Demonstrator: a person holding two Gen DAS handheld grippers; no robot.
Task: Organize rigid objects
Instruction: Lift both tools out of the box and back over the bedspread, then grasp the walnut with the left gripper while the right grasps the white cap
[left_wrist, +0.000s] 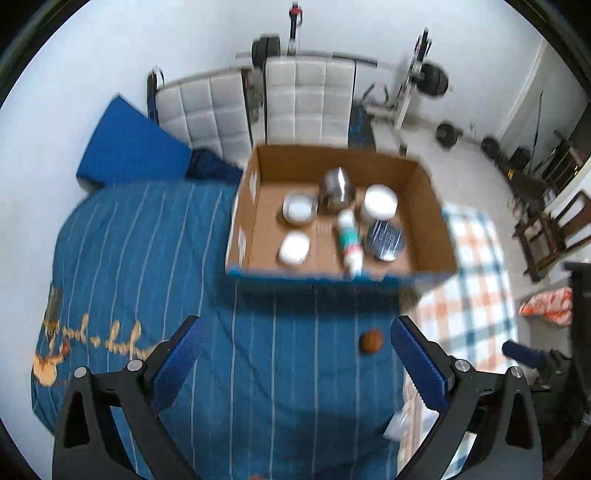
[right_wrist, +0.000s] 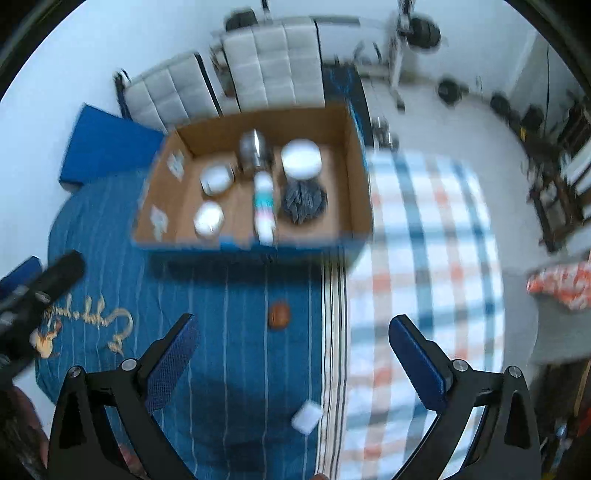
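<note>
A cardboard box (left_wrist: 432, 206) (right_wrist: 356, 177) stands on the blue striped bedspread. It holds several items: white round containers (left_wrist: 294, 248) (right_wrist: 301, 158), a metal can (left_wrist: 338, 186) (right_wrist: 253, 147), a white tube with a teal band (left_wrist: 349, 240) (right_wrist: 264, 205) and a dark round tin (left_wrist: 386, 238) (right_wrist: 303, 201). A small brown round object (left_wrist: 370, 341) (right_wrist: 279, 314) lies on the bedspread in front of the box. A small white case (right_wrist: 305, 417) lies nearer. My left gripper (left_wrist: 295, 362) is open and empty above the bedspread. My right gripper (right_wrist: 293, 358) is open and empty.
A plaid blanket (right_wrist: 424, 258) (left_wrist: 469, 280) covers the bed's right side. Two white padded chairs (left_wrist: 255, 107) and a blue cushion (left_wrist: 125, 144) stand behind the box. Gym weights (left_wrist: 432, 79) and wooden furniture (left_wrist: 543, 236) are on the floor at right. The left gripper's body (right_wrist: 33, 295) shows at the right view's left edge.
</note>
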